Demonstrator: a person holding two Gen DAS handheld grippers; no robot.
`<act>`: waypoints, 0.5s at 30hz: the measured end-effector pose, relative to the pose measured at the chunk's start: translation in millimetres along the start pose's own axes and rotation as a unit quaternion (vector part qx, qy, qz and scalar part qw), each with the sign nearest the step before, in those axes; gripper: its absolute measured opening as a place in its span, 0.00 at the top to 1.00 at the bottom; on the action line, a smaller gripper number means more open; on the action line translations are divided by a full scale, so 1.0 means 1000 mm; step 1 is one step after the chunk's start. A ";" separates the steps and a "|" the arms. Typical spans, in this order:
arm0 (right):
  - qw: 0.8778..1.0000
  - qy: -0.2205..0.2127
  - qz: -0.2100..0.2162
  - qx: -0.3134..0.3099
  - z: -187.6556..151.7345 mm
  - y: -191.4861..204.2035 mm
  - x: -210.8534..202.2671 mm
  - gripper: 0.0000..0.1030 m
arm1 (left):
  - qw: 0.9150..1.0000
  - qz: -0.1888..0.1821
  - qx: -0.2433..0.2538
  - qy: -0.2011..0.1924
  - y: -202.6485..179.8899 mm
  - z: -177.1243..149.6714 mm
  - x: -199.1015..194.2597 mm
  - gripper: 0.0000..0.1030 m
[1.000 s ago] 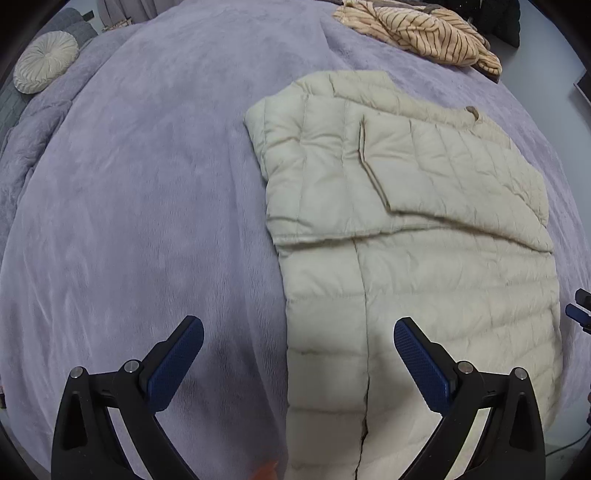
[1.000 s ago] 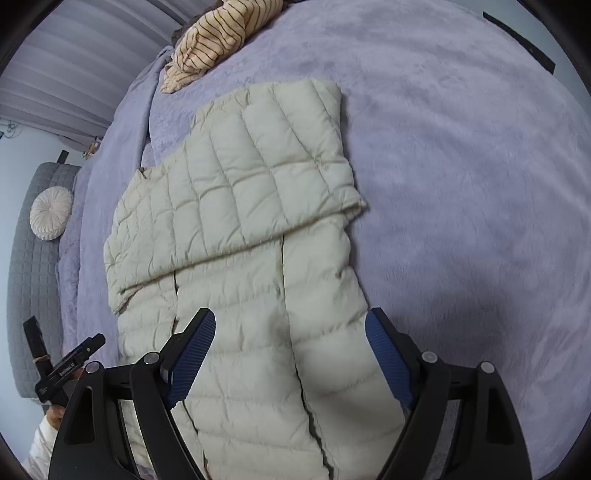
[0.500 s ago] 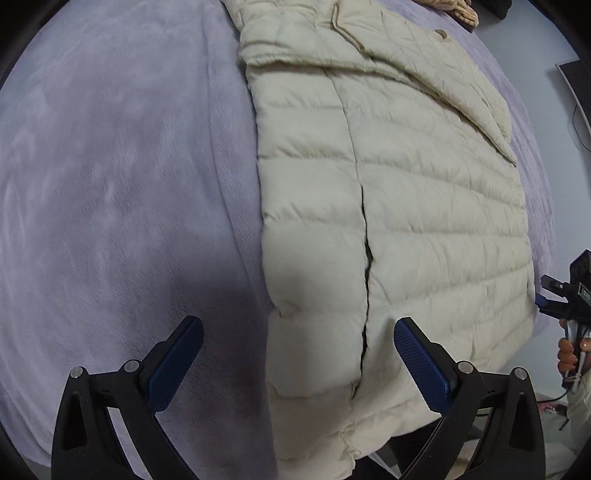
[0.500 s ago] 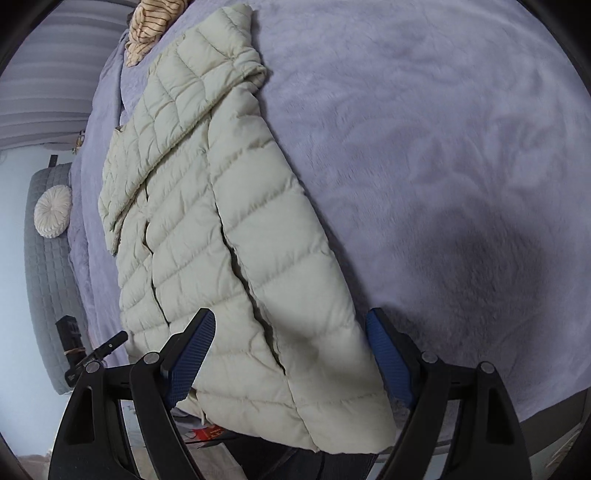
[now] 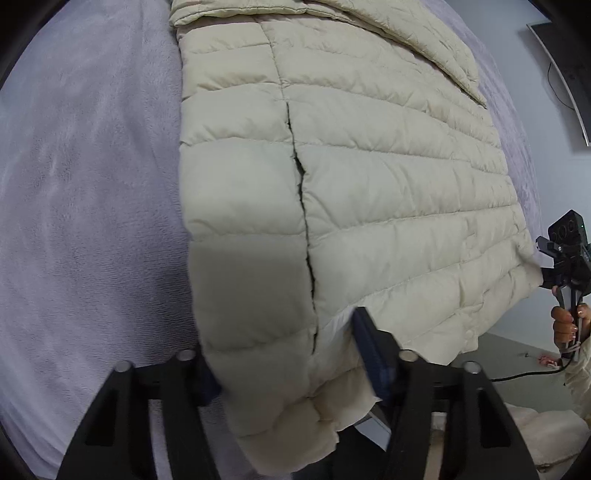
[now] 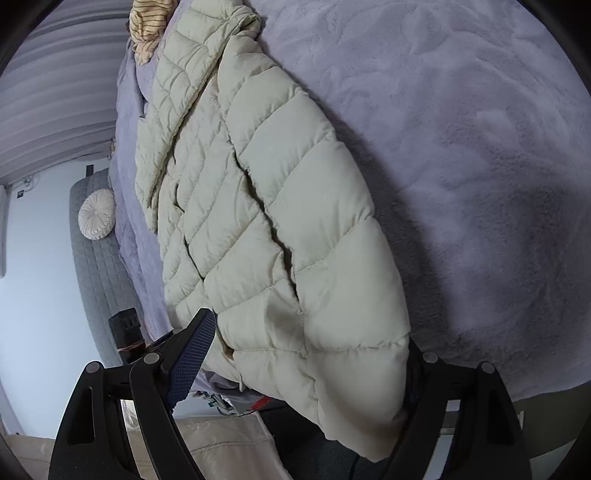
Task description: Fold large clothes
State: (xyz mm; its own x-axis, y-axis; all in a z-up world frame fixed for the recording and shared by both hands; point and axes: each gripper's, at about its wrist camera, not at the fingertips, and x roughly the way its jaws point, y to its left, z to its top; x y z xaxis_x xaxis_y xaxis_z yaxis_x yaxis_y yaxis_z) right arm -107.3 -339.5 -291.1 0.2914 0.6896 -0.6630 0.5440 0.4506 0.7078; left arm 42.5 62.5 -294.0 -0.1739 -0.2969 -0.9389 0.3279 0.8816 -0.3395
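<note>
- Cream quilted puffer jacket (image 5: 369,192) spread lengthwise on the lavender bed (image 5: 85,221), hem end hanging over the near edge, collar end far up the bed.
- Upper part already folded: a quilted panel, likely a sleeve, laid across the chest at the far end, in both views.
- Judged as mid-task: side folds in, lengthwise fold of the body from hem toward collar not yet made.
- Left gripper (image 5: 291,373) at the near left hem corner, fingers (image 5: 369,354) narrowed around the padded edge; right blue pad touching the fabric, left pad hidden behind the jacket.
- Looks like a pinch on the hem, though full closure cannot be confirmed through the bulk of the padding.
- Right gripper (image 6: 306,365) at the near right hem corner, one blue finger pad (image 6: 192,354) against the underside, the other finger buried behind the drooping corner.
- Same verdict: closed down onto thick fabric, apparently gripping, exact gap impossible to tell.
- Remaining, by judgement: lift both corners together, carry the hem toward the far end, lay flat, perhaps fold once more.
- Striped garment (image 6: 149,29) lying at the far end beyond the collar, apart from the work; round cushion (image 6: 96,214) off to the left.
</note>
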 end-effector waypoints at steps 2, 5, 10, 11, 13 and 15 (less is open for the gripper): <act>1.000 -0.007 0.007 0.003 -0.004 0.002 0.002 0.17 | 1.000 -0.012 0.000 -0.004 0.007 -0.001 -0.005 0.71; 1.000 -0.017 -0.001 0.017 -0.009 0.004 0.002 0.32 | 0.999 -0.045 0.002 -0.012 0.015 -0.002 -0.014 0.81; 0.999 -0.016 -0.024 0.020 -0.013 0.008 0.001 0.86 | 0.990 -0.138 -0.019 -0.015 0.030 -0.001 -0.030 0.92; 1.000 -0.019 -0.016 0.013 -0.015 0.013 -0.001 0.86 | 0.986 -0.162 -0.027 -0.018 0.032 -0.001 -0.036 0.92; 1.000 -0.029 0.011 0.002 -0.018 0.024 -0.009 0.86 | 0.983 -0.181 -0.028 -0.030 0.032 0.003 -0.049 0.92; 0.998 -0.042 0.044 -0.004 -0.016 0.037 -0.016 0.86 | 0.980 -0.190 -0.032 -0.044 0.030 0.008 -0.062 0.92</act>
State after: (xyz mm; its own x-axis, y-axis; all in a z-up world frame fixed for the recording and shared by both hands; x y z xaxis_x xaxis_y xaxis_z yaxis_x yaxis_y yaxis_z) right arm -104.2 -325.1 -250.1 0.4026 0.6777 -0.6154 0.5064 0.3951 0.7665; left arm 70.7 104.5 -246.3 -0.1910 -0.6363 -0.7474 0.1959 0.7214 -0.6642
